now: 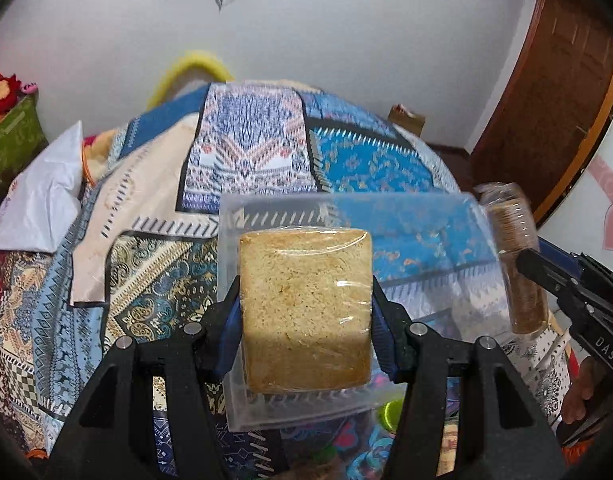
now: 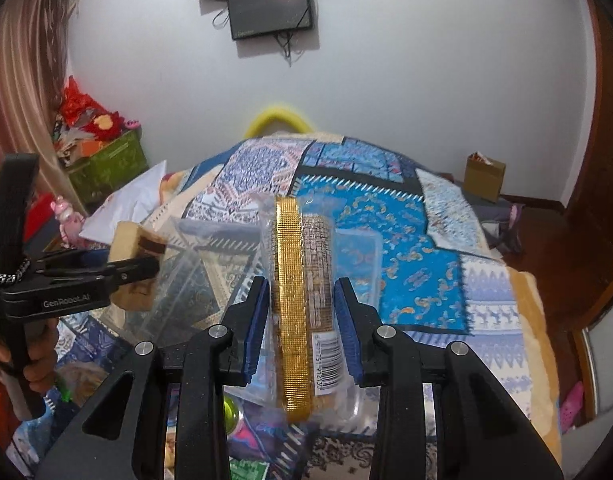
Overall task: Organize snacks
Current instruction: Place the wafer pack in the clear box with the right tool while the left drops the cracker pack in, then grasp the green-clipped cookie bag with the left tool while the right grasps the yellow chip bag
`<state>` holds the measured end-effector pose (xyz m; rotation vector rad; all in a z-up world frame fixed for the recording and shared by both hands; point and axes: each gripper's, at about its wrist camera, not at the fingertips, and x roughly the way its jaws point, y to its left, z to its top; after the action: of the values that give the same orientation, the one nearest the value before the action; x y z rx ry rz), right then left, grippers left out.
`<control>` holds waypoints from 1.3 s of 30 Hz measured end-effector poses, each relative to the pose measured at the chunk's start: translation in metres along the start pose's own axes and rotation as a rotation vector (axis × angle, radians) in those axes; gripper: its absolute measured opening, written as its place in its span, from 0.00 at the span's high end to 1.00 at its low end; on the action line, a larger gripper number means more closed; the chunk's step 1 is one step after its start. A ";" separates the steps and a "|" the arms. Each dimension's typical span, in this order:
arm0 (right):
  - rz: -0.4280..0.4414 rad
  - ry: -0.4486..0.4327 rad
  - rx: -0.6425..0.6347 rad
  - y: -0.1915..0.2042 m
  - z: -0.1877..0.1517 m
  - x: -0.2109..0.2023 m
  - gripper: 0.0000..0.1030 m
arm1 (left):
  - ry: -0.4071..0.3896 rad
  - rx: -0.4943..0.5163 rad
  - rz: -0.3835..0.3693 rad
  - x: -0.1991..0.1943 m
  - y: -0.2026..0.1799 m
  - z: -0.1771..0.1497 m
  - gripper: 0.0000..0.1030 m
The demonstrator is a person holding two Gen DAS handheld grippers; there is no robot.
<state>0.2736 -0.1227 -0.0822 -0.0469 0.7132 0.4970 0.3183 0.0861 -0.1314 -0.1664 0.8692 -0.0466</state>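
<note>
My left gripper (image 1: 306, 320) is shut on a tan snack block (image 1: 306, 264) wrapped in clear film, its blue pads pressing both sides. The block hangs over a clear plastic container (image 1: 418, 232) that rests on the bed. In the right wrist view, my right gripper (image 2: 302, 304) is shut on a clear pack of biscuits (image 2: 302, 248) with a gold strip and a barcode, held upright over the container (image 2: 186, 264). The left wrist view shows the biscuit pack (image 1: 514, 240) at the right in the right gripper (image 1: 526, 268). The left gripper (image 2: 146, 268) and tan block (image 2: 126, 240) appear at the left.
A patterned bedspread (image 1: 266, 152) covers the bed. A white bag (image 1: 38, 200) and green box (image 1: 10, 140) lie at the left, a cardboard box (image 2: 484, 176) on the floor at the right, a wooden door (image 1: 546, 100) beyond. A small green object (image 1: 390, 416) sits near the container.
</note>
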 end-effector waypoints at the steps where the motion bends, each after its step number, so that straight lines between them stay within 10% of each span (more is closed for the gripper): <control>1: 0.005 0.013 0.002 0.000 0.000 0.005 0.73 | 0.015 0.001 -0.004 0.004 0.001 0.000 0.46; 5: 0.017 0.070 0.010 -0.003 -0.003 0.023 0.88 | 0.074 0.014 -0.029 0.018 0.002 0.002 0.46; 12: 0.032 0.122 0.006 0.000 -0.007 0.030 0.88 | 0.047 0.027 -0.004 0.008 0.000 0.007 0.34; 26: -0.033 0.012 -0.048 0.018 -0.013 -0.044 0.43 | -0.125 0.082 0.076 -0.090 -0.018 -0.023 0.18; 39: -0.069 -0.001 -0.032 0.025 -0.052 -0.085 0.37 | -0.143 0.053 0.082 -0.145 -0.016 -0.107 0.10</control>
<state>0.1753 -0.1469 -0.0645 -0.1011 0.7006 0.4423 0.1439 0.0728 -0.0869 -0.0836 0.7303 0.0187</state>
